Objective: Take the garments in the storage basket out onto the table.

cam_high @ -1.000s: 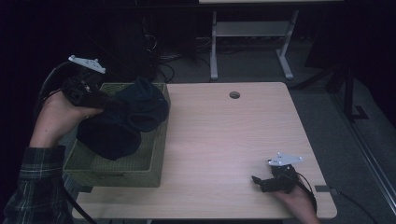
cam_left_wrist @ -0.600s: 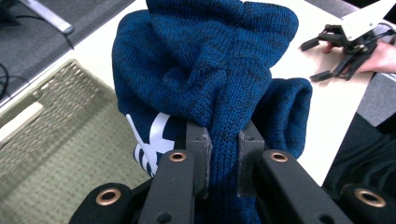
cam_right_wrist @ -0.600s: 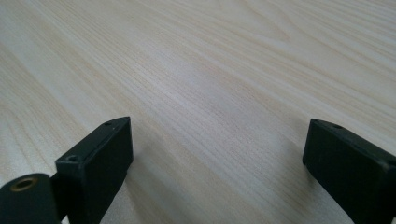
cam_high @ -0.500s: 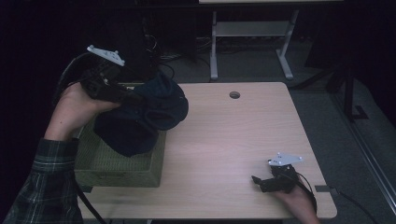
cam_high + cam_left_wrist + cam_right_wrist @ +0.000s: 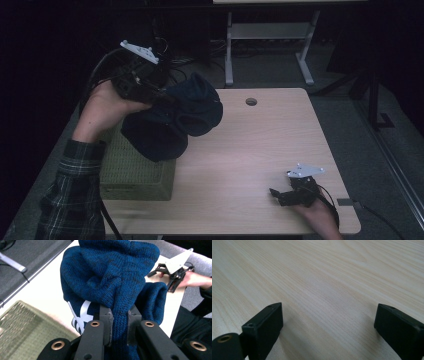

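The left gripper [image 5: 150, 92] has its jaws clamped on a fold of a dark blue knitted garment [image 5: 172, 120] – a white print shows on it, too folded to read – held in the air above the green woven basket [image 5: 135, 172] at the tabletop's [image 5: 250, 150] left edge. The bunched garment hangs with no clear long axis. The right gripper [image 5: 287, 192] rests near the front right corner, jaws wide apart – nothing between them

A bunched dark blue knit garment [image 5: 175, 117] with a white printed mark hangs pinched between the left gripper's [image 5: 119, 326] closed jaws, drooping beside it above the green woven basket [image 5: 132, 167].
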